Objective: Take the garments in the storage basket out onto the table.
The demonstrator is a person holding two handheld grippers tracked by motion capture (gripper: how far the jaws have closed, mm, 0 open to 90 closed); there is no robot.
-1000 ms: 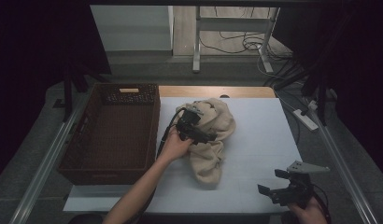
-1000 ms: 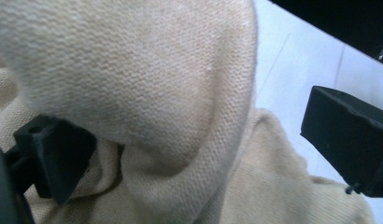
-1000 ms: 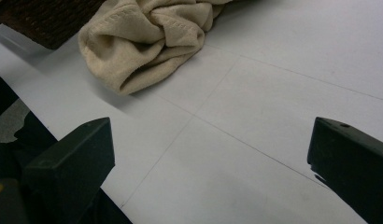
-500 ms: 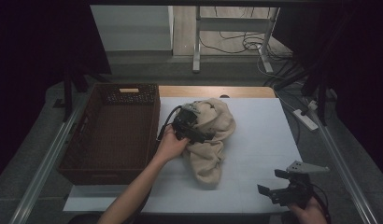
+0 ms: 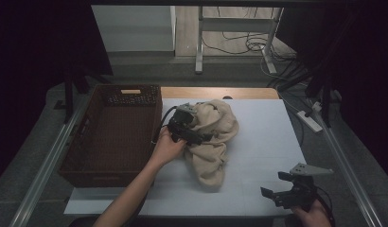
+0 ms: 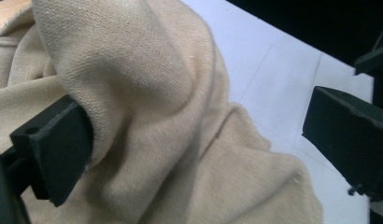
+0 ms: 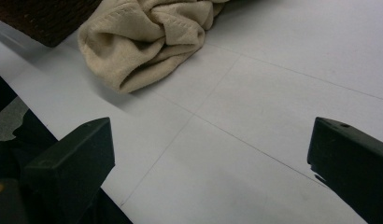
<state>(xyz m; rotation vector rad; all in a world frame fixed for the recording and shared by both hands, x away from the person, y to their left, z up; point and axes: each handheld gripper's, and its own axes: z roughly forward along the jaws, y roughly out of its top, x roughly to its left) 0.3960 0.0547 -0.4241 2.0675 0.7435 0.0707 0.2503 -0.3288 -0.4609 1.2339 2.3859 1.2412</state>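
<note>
One beige cloth (image 5: 212,142) lies bunched on the white table (image 5: 263,142), just beside a brown wicker basket (image 5: 111,132). Left gripper (image 5: 194,135) presses into its folds — jaws spread wide, cloth between them. Right gripper (image 5: 282,191) hovers near the table's front edge, well apart — jaws parted, holding nothing.

Hidden and cut-off parts

Behind the left gripper (image 5: 194,131), part of the beige cloth (image 5: 212,142) is covered; in the left gripper view the cloth (image 6: 157,121) runs off the top, left and bottom edges. The right hand (image 5: 311,216) is cut by the bottom edge.
</note>
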